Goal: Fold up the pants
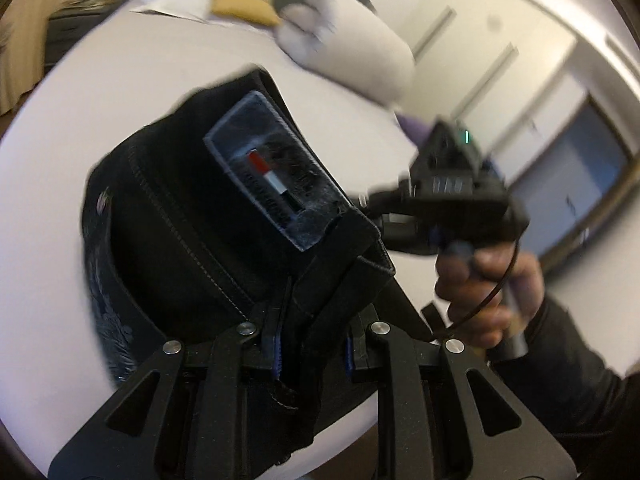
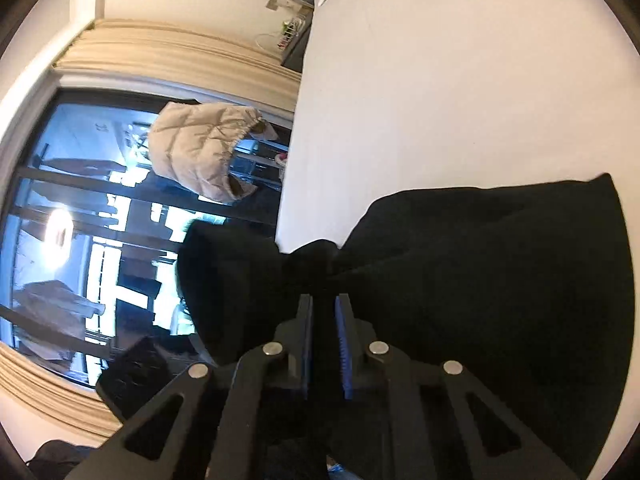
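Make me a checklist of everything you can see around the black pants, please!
Surface: white bed, mostly bare.
Job's things: black pants, bunched, label patch showing, pinched by both grippers.
Clutter: grey rolled bolster, yellow cushion at the far end.
Grippers: left gripper shut on pants; right gripper shut on pants.
Cables: thin black cable looping by the right hand.
Surroundings: dark window, beige puffer jacket hanging before it, white cabinet doors.

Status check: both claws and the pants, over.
Left claw shut on black pants at the waistband, label showing. Right claw shut on bunched pants fabric. Pants lifted over white bed. Nothing in the way.
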A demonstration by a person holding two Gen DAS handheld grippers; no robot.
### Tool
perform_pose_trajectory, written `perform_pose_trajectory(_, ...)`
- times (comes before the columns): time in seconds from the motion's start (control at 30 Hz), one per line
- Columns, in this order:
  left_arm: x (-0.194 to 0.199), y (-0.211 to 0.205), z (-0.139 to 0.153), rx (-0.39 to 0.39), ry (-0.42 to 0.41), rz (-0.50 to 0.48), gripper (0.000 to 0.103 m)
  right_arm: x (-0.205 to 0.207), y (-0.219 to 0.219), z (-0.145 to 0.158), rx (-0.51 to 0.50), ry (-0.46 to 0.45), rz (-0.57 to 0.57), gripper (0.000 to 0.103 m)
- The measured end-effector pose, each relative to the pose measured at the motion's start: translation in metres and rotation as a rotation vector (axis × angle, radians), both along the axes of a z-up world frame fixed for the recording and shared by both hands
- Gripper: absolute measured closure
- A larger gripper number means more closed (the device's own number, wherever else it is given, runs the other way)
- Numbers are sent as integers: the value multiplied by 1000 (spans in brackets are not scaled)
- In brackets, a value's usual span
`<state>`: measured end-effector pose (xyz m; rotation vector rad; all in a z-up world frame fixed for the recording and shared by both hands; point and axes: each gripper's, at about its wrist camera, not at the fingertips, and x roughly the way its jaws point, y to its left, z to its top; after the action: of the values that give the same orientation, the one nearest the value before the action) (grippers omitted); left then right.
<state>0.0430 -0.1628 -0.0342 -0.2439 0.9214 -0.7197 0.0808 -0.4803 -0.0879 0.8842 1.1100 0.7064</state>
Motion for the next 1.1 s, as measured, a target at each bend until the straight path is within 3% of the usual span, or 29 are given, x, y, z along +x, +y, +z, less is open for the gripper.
perform_pose_trajectory(0.1, 1, -33, -5, 49, -11, -58, 84, -11, -14, -5, 36, -1, -19, 86)
perform_pose_trajectory(0.13, 0, -42, -7, 60, -10, -72, 84, -15, -20, -9, 57, 7, -32, 62)
perform_pose_trajectory(0.17, 0, -50, -9, 67, -7, -82, 84, -18, -32, -18, 114, 36, -71, 17)
perform_pose_trajectory(0.2, 10, -59, -9, 70, -2, -86, 85, -23, -44, -26, 164, 59, -126, 3)
perform_pose_trajectory(0.23, 3, -62, -11, 72, -1, -91, 85, -28, -56, -31, 208, 67, -192, 0)
perform_pose_trajectory(0.27, 0, -69, -12, 77, -2, -97, 85, -35, -73, -37, 279, 57, -261, 0)
perform_pose_trajectory(0.33, -3, -78, -13, 97, -13, -109, 85, -40, -84, -43, 323, 57, -282, 0)
perform_pose_trajectory(0.5, -3, -123, -3, 151, -61, -152, 85, -27, -52, -40, 138, 113, -118, 4)
perform_pose_trajectory(0.63, -25, -145, -1, 195, -102, -185, 85, -14, -38, -58, 120, 189, -74, 31)
perform_pose_trajectory(0.67, -28, -152, 0, 205, -109, -191, 85, -12, -37, -60, 115, 190, -74, 46)
perform_pose_trajectory(0.8, -36, -167, -6, 227, -115, -202, 85, -2, -43, -59, 51, 182, -65, 83)
perform_pose_trajectory(0.9, -36, -181, -9, 224, -117, -212, 85, -1, -46, -48, -31, 140, -73, 87)
perform_pose_trajectory(1.1, -31, -217, 7, 213, -160, -255, 85, -2, -66, -29, -73, 56, -133, 88)
